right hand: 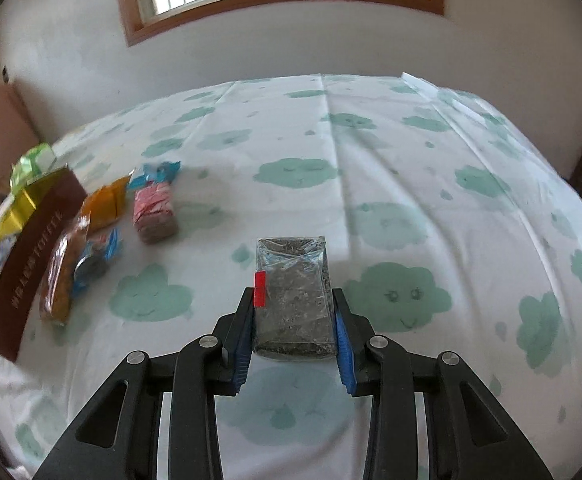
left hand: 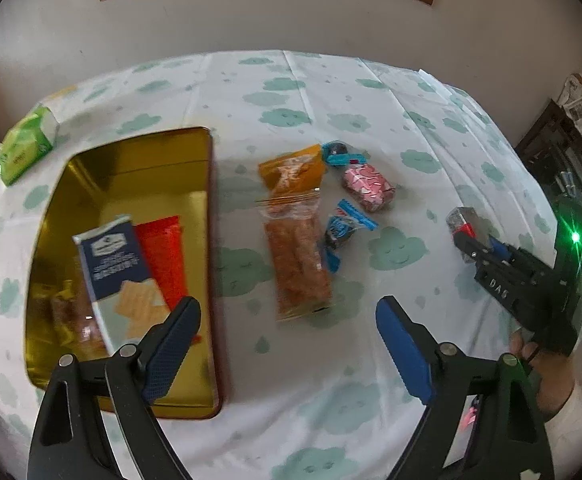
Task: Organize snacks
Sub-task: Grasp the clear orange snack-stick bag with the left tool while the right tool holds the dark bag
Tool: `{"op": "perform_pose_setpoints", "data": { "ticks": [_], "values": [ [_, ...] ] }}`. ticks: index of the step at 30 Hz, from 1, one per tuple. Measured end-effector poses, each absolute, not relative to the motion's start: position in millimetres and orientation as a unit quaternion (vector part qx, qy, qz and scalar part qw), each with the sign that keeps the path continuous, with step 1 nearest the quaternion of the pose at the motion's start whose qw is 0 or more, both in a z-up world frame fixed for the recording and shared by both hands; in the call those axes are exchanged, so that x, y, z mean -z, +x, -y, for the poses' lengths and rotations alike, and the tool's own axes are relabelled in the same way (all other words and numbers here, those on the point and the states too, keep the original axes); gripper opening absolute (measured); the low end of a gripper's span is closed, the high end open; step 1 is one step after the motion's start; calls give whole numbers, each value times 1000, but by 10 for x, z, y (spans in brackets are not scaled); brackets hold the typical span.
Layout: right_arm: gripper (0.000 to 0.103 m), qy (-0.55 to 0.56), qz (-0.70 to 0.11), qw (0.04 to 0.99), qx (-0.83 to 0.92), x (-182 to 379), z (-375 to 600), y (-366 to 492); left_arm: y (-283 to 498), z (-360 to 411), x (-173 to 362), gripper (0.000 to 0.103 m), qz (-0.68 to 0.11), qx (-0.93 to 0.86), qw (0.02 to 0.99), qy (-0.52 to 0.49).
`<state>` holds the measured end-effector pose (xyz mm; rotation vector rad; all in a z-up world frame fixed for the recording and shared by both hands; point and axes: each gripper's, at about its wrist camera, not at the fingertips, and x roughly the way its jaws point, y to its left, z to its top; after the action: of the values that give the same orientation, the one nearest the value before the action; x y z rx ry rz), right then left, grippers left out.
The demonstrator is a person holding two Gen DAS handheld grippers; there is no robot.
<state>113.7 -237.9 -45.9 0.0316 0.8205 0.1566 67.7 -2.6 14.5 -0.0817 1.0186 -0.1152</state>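
Snacks are what I'm sorting, and the one in hand is a dark seed bar (right hand: 293, 300) in a clear wrapper with a red tab, clamped by its long sides between my right gripper's (right hand: 294, 322) blue pads and seemingly just clear of the cloud-print tablecloth (right hand: 411, 184). My left gripper (left hand: 287, 344) stands wide with nothing between its jaws, hovering at the near edge of the gold tin (left hand: 131, 160). That tin already holds a navy cracker pack (left hand: 111, 264) and a red packet (left hand: 163, 256). Between tin and bar lie an orange zip bag (left hand: 297, 264), blue candies (left hand: 343, 232) and a pink packet (left hand: 367, 186).

I'd say the step is carrying the bar to the tin. To do it well I'd keep the squeeze steady, pass over the loose snacks, clear the tin's wall, and release low over bare gold.
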Motion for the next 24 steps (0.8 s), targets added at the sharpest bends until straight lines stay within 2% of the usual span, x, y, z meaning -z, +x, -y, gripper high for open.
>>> {"op": "perform_pose_setpoints", "data": {
  "ticks": [6, 8, 11, 24],
  "values": [
    [37, 11, -399, 914, -74, 461, 2333, 1129, 953, 48, -38, 65, -519, 67, 848, -87],
    [37, 18, -398, 914, -78, 469, 2362, 1116, 1034, 41, 8, 64, -528, 71, 841, -97],
    [37, 19, -398, 914, -79, 472, 2369, 1111, 1173, 5, 118, 55, -547, 64, 827, -115],
    [37, 19, -398, 914, -76, 474, 2378, 1111, 1372, 78, 256, 49, -555, 53, 823, -105]
  ]
}}
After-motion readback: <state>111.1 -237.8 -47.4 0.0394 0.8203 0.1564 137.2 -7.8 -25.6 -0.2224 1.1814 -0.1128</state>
